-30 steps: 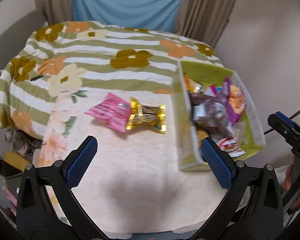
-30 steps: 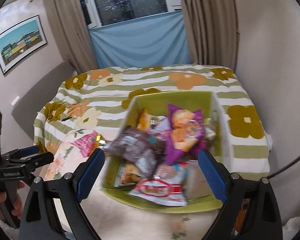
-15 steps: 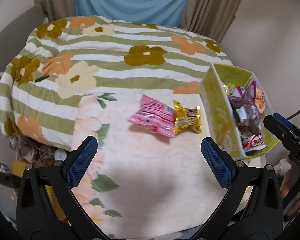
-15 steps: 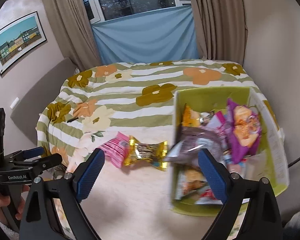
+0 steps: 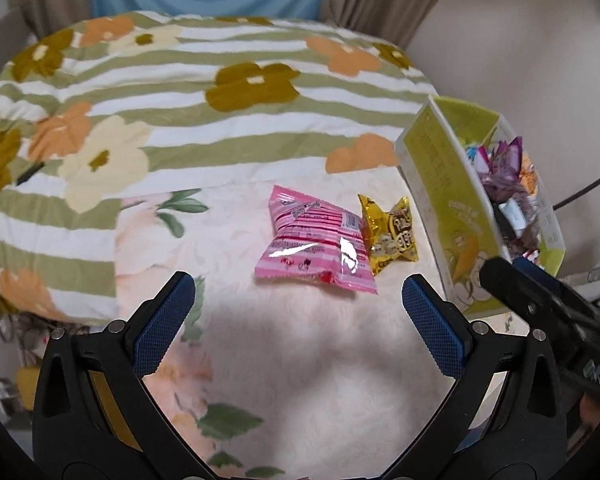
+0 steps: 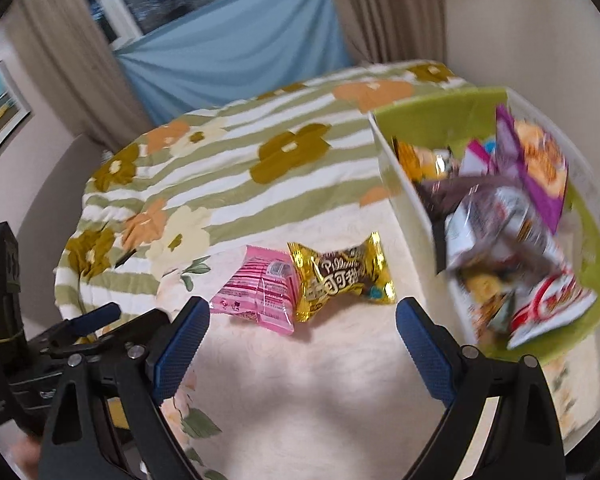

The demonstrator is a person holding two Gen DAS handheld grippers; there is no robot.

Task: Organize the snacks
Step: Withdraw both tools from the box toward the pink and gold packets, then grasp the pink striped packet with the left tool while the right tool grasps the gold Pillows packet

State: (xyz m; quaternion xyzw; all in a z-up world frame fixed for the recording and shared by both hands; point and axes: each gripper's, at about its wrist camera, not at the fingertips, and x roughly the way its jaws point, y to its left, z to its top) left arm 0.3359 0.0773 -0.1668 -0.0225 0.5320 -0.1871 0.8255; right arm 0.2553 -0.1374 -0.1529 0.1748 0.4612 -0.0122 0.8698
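Floral blanket (image 5: 236, 128) w/ pink pack (image 5: 314, 246) touching gold pack (image 5: 392, 236), green box (image 5: 452, 200) beside; both grippers (image 5: 298, 312) (image 6: 302, 338) wide, empty.

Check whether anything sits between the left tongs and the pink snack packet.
Nothing visible does. The left tongs are open and empty, with only bare blanket up to the pink packet. The gold packet lies against its right side.

Both wrist cameras look forward and down onto the bed from its near side, close above it. The left view stands more to the left. Both share the pink packet (image 5: 315, 245) (image 6: 260, 293), the gold packet (image 5: 391, 233) (image 6: 342, 280) and the green box (image 5: 440, 184) (image 6: 596, 272).
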